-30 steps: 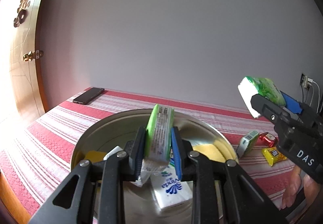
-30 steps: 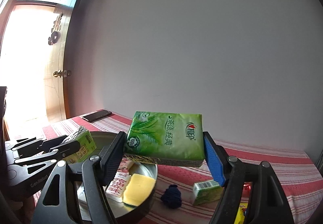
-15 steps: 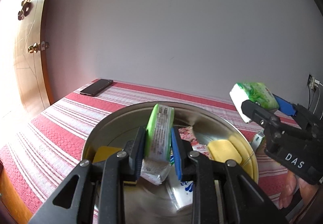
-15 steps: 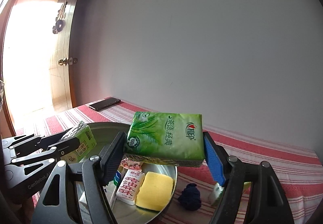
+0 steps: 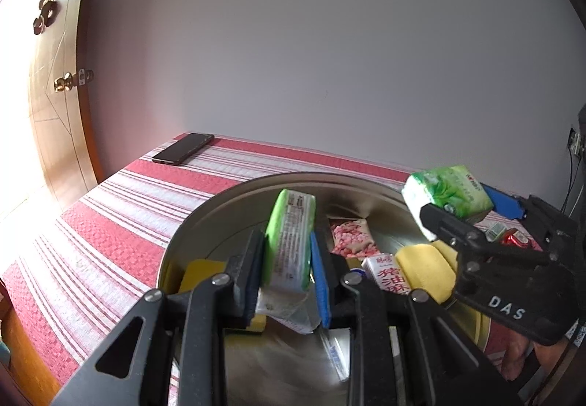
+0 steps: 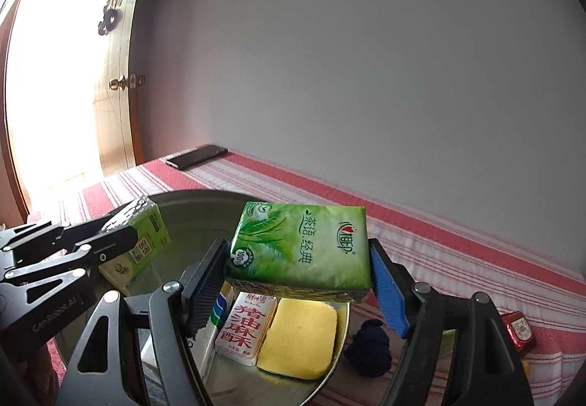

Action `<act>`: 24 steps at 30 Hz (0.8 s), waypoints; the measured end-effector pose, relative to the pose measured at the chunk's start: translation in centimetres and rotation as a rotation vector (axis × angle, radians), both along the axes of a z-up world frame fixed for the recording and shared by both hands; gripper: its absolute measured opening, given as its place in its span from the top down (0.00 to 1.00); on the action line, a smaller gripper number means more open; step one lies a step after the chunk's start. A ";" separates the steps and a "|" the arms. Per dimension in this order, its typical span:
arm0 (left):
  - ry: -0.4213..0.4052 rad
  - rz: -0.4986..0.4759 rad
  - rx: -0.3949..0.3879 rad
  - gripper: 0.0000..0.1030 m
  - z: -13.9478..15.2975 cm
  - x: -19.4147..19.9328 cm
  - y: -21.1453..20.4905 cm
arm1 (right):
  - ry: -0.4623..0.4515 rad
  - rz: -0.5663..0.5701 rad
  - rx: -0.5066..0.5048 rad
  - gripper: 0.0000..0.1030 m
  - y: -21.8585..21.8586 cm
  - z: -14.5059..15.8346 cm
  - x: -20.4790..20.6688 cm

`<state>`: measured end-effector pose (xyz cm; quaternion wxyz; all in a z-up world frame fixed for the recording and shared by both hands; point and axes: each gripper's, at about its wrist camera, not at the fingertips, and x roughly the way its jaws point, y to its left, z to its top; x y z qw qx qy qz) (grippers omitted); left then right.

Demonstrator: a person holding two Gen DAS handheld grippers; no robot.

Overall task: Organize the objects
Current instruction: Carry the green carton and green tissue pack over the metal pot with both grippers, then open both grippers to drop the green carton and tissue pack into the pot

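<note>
left jaws clamped on a green carton [image 5: 289, 241], right jaws clamped on a tissue pack [image 6: 300, 245]; both over the bowl [image 5: 205, 219]. pack looks soft, light, likely squashes; hold by its short ends.

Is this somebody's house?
Probably a home: a wooden door with a brass knob, a table under a red striped cloth against a plain wall, and a phone lying on it.
</note>
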<state>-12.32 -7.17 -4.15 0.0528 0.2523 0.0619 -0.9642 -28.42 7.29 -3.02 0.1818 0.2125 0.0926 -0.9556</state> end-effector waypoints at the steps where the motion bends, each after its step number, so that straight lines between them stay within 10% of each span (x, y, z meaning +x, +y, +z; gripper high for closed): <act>1: -0.001 -0.001 -0.001 0.77 0.0 0.0 0.0 | -0.010 0.003 0.000 0.27 0.0 -0.1 -0.2; 24: -0.144 -0.005 -0.116 0.69 -1.5 -2.8 0.2 | -0.126 0.012 0.070 0.27 -0.5 -2.3 -1.1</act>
